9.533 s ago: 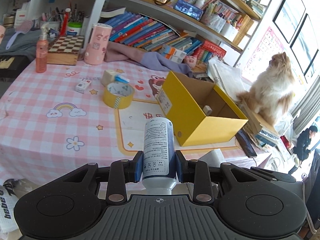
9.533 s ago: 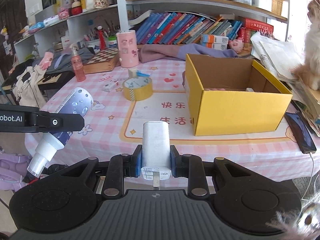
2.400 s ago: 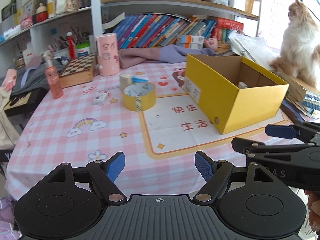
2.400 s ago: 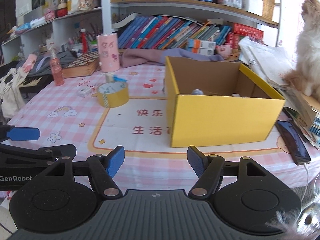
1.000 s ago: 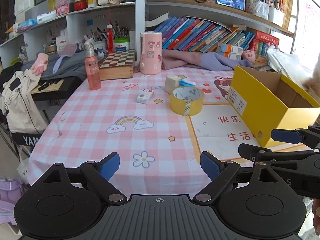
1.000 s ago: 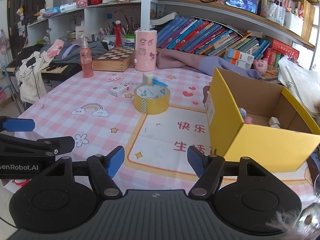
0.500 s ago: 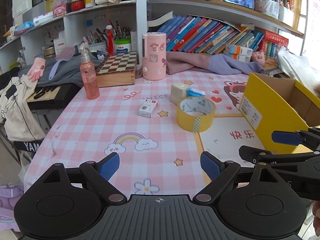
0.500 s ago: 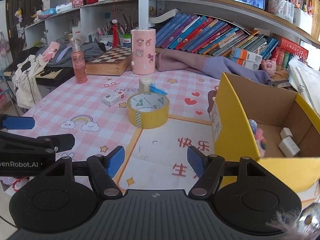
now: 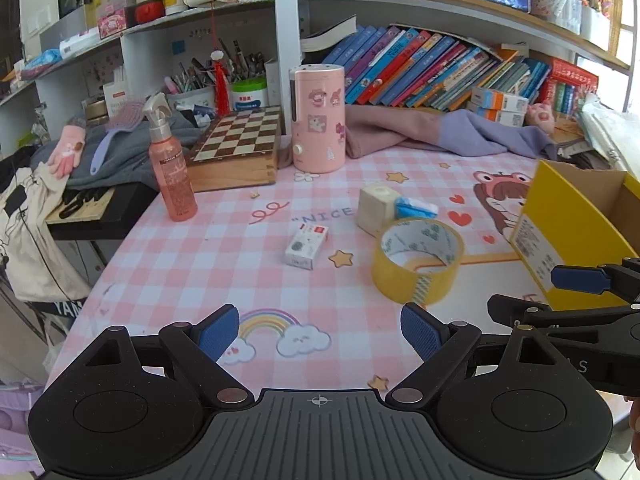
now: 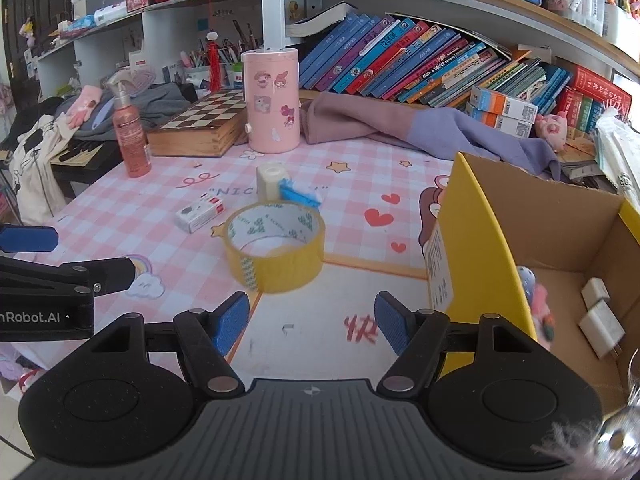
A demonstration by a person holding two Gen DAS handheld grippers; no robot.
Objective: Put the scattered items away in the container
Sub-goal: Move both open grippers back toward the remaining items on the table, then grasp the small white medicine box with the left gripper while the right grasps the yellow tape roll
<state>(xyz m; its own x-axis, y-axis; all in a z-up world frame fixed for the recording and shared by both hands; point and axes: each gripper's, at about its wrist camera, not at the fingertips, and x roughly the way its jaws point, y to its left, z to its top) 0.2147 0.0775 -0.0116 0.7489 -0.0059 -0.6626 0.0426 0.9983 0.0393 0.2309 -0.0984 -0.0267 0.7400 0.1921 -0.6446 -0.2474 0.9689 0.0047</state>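
We see the yellow box (image 10: 472, 264) standing open-topped at the right of the pink checked table (image 9: 192, 256). Inside it lie two white plug-like blocks (image 10: 598, 320) on the floor and a patterned bottle (image 10: 530, 280) against its near-left wall, its outline blurred.

The roll of yellow tape (image 10: 276, 248) lies flat in the middle of the table with its hole facing up, just left of the box. Just beyond it sit a cream cube (image 10: 271, 180) and a blue packet (image 10: 300, 196), touching each other. The small white carton (image 9: 306, 246) lies flat to the left of the tape, its long side running from near-left to far-right.

Our left gripper (image 9: 320, 332) hangs spread wide and empty above the near cloth, before the carton. Our right gripper (image 10: 312, 320) is also parted and empty, just short of the tape. Bare cloth lies between both grippers and the items; the table's left edge drops off beyond a pink spray bottle (image 9: 170, 172).
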